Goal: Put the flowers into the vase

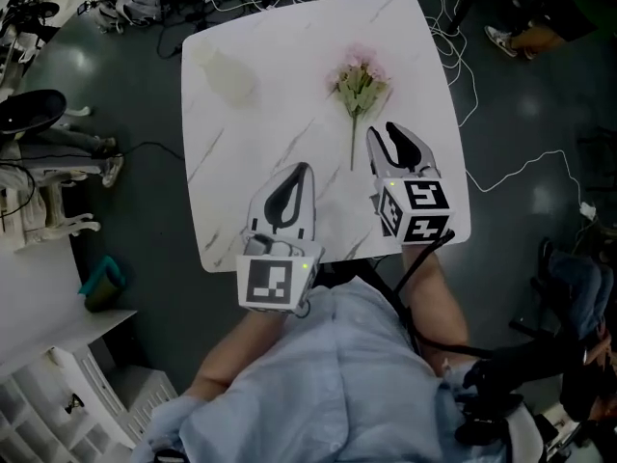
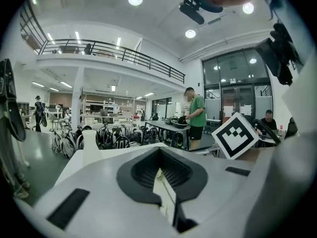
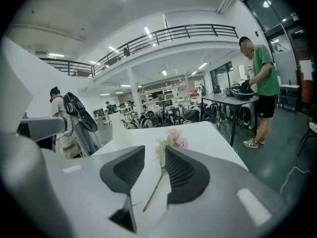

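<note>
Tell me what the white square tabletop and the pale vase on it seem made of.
White square tabletop: marble or marble-print laminate, smooth; grey veins run across it. Pale vase: perhaps matt ceramic or plastic; opaque white, no glints, too washed out to settle.

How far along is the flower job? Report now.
Done: nothing. The flowers lie on the table, and the vase holds none. In hand: the right hand-held gripper, open, is aimed at the stem. Remaining: grasp, lift, insert.

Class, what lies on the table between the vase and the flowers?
Nothing: the head view shows only bare marble table between the vase and the flowers.
</note>
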